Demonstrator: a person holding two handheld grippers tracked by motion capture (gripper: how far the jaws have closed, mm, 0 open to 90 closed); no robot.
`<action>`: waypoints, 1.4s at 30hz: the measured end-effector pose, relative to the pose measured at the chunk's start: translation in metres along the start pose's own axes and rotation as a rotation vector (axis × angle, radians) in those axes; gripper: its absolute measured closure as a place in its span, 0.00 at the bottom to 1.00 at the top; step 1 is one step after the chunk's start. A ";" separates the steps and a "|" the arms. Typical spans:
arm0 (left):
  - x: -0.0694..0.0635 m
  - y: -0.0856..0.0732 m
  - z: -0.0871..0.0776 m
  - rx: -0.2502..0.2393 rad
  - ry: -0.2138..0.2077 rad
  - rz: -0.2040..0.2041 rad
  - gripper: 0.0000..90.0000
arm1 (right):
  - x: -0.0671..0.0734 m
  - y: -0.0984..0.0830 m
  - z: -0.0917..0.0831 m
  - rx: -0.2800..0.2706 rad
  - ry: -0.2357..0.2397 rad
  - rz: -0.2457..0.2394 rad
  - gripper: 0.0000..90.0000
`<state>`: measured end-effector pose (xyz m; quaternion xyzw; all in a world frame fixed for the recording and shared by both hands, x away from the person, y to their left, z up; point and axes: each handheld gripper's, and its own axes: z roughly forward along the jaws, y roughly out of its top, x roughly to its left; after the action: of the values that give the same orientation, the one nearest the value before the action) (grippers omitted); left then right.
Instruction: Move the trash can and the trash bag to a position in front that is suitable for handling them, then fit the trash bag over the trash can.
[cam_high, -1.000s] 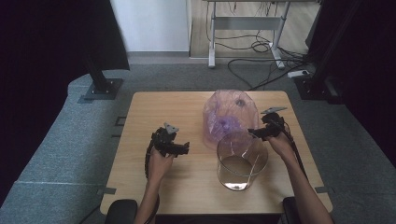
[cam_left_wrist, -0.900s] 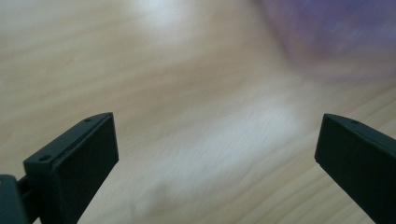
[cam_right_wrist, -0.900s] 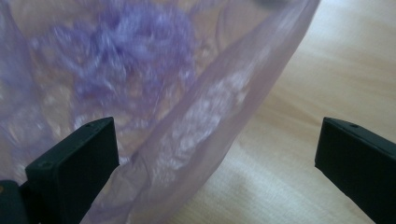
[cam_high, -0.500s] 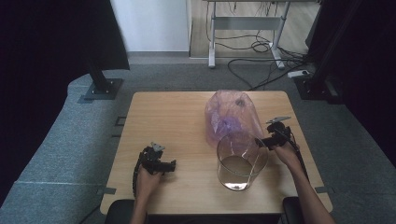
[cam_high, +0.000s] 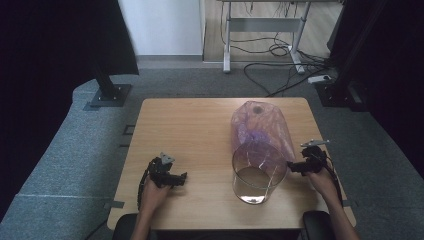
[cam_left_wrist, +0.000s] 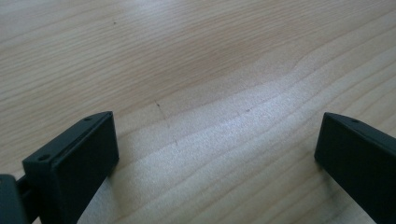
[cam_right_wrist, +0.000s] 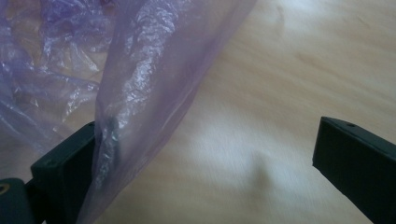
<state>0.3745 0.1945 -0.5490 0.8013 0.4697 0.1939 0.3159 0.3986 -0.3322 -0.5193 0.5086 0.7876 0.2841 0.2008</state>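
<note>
A translucent purple plastic bag (cam_high: 260, 131) lies on the wooden table (cam_high: 190, 125), puffed out, with its round open mouth (cam_high: 259, 172) facing the front edge. My right gripper (cam_high: 294, 167) is just to the right of that mouth, open. In the right gripper view the bag's film (cam_right_wrist: 140, 70) drapes over the left jaw, and the right gripper (cam_right_wrist: 208, 140) has bare wood between its jaws. My left gripper (cam_high: 180, 178) rests low at the front left, well apart from the bag. It is open wide over bare wood in the left gripper view (cam_left_wrist: 215, 135).
The table's front edge (cam_high: 220, 227) lies close under both hands. A desk frame (cam_high: 260, 30) with loose cables stands on the floor behind the table, a black stand base (cam_high: 107, 95) at the back left, and dark curtains on both sides.
Both hands have drawn back toward the front edge. The left gripper went down and left to the table; the right gripper came down beside the bag's mouth.
</note>
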 end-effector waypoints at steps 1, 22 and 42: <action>0.001 0.001 0.001 0.000 -0.001 0.000 0.00 | -0.001 -0.005 -0.003 0.000 -0.003 0.007 0.01; 0.003 0.004 0.004 -0.001 -0.003 0.003 0.00 | 0.005 -0.094 -0.070 0.006 -0.049 0.037 0.02; 0.002 0.004 0.004 -0.001 0.004 -0.003 0.00 | 0.011 -0.092 -0.121 -0.102 -0.027 0.019 0.00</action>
<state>0.3802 0.1939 -0.5491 0.8000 0.4715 0.1950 0.3158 0.2580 -0.3806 -0.4881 0.5090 0.7644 0.3189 0.2344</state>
